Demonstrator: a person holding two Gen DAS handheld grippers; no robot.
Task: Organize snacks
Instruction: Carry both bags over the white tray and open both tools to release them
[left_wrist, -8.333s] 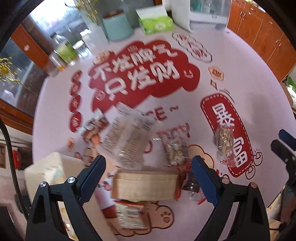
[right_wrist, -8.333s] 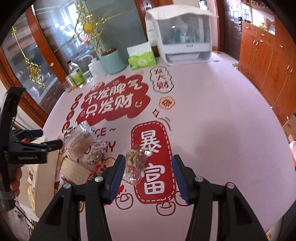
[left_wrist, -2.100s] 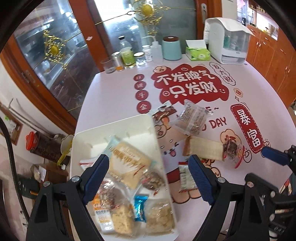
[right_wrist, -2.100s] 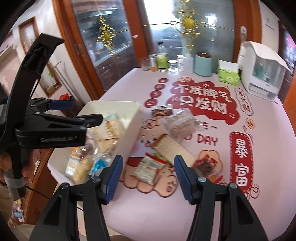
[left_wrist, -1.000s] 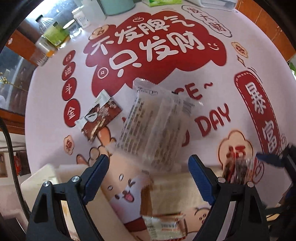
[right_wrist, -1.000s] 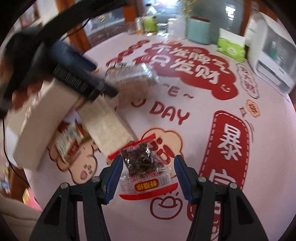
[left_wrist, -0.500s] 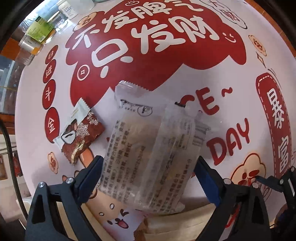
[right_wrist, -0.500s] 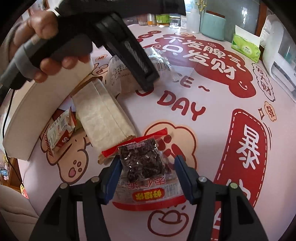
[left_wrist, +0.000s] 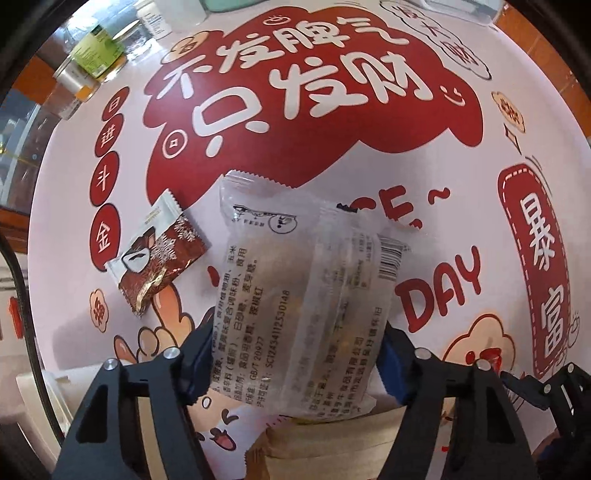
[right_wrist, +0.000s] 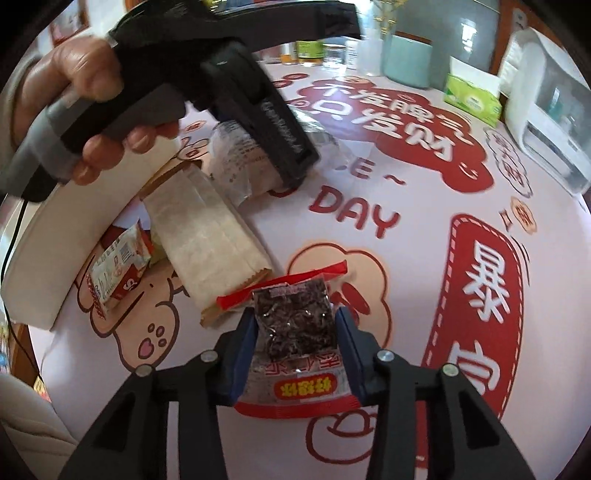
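Observation:
A clear snack packet (left_wrist: 295, 280) with printed text lies on the pink and red tablecloth (left_wrist: 461, 184). My left gripper (left_wrist: 295, 362) points straight down over it, jaws closing, with the blue pads (left_wrist: 201, 363) meeting its two long edges. In the right wrist view a packet of dark dried snack (right_wrist: 295, 325) with a red border sits between the jaws of my right gripper (right_wrist: 297, 350). These jaws are closing too, and they pinch the packet so that it bows upward. A hand (right_wrist: 85, 96) holds the left tool above the clear packet (right_wrist: 236, 166).
A brown paper bag (right_wrist: 207, 236) lies between the two packets. A small red and white packet (right_wrist: 118, 266) is beside the white tray (right_wrist: 74, 229) at the left. A brown and white sachet (left_wrist: 159, 251) lies left of the clear packet. Jars (left_wrist: 96, 48), a green tissue box (right_wrist: 472, 96) and a white appliance (right_wrist: 546, 110) stand at the far edge.
My left gripper has come down over the clear packet and narrowed onto its sides. My right gripper has narrowed onto the dark snack packet, which now bows up between the pads.

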